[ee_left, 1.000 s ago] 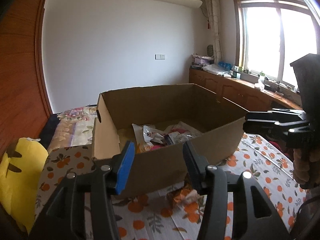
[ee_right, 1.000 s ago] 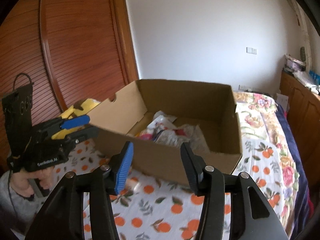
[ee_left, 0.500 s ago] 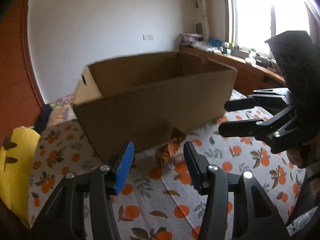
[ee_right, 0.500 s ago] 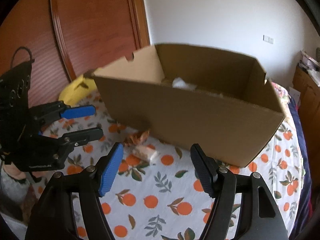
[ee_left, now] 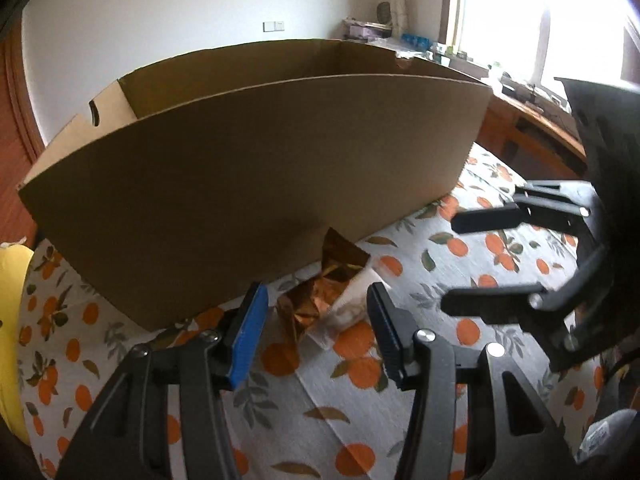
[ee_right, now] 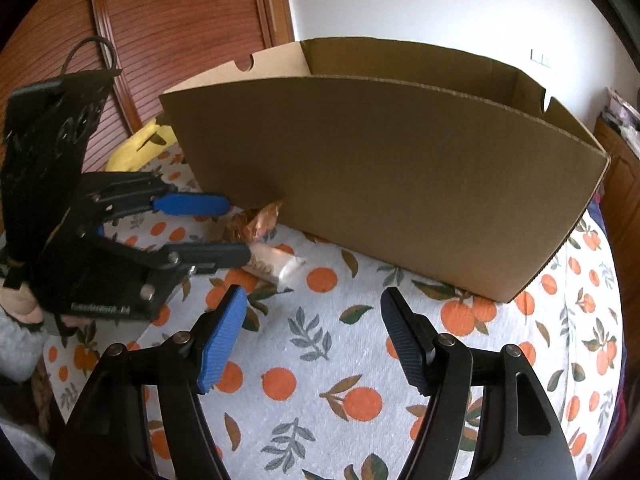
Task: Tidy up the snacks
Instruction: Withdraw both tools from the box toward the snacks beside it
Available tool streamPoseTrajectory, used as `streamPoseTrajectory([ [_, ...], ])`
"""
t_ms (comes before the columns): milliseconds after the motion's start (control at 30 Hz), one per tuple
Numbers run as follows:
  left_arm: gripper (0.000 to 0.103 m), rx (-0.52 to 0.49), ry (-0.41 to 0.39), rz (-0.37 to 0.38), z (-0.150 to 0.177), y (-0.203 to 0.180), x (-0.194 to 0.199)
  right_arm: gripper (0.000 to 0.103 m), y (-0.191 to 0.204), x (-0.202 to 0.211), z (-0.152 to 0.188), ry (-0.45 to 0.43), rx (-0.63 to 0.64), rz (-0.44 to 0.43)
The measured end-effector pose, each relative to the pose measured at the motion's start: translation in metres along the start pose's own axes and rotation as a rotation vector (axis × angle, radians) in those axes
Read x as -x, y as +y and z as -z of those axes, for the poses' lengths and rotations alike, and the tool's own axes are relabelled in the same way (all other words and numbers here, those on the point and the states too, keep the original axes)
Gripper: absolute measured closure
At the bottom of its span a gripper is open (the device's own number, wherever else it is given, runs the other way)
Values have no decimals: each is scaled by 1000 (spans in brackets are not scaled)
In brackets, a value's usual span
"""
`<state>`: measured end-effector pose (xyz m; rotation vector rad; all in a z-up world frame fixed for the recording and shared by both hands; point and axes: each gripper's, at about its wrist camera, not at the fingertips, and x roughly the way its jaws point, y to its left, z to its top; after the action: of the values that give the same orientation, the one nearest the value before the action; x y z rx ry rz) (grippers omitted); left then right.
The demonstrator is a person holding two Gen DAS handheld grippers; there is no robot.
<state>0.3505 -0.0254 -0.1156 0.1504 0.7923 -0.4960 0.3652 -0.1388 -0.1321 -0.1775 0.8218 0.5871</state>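
Note:
A large brown cardboard box stands on an orange-print cloth; its inside is hidden from here. It also shows in the right wrist view. A crinkled copper-gold snack wrapper and a clear-wrapped pale snack lie against the box's near wall. My left gripper is open, low over these snacks, its fingers on either side of them. In the right wrist view the left gripper reaches the wrapper and the pale snack. My right gripper is open and empty over the cloth.
A yellow plush cushion lies at the left edge of the cloth. A wooden sliding door stands behind the box. A wooden counter with clutter under a bright window is at the right. The right gripper hangs close beside my left.
Both grippers have dropped from above the box's rim to near the cloth. The left gripper has closed in on the two snacks by the box wall. The box contents have gone out of sight.

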Motion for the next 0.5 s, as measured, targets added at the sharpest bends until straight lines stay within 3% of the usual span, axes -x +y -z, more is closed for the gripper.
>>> streamPoseTrajectory([
  [300,53,16,-10,45,-2,11,-7,32,4,-5,4,16,21,-11],
  [333,64,24,-8,44,-3,12,-7,32,4,-5,3,14,23,-12],
  [367,68,29,-4,49,-3,14,-6,32,4,-4,2,10,25,-14],
  [500,76,32,-5,52,-3,15,-8,32,5,-5,-4,13,49,-13],
])
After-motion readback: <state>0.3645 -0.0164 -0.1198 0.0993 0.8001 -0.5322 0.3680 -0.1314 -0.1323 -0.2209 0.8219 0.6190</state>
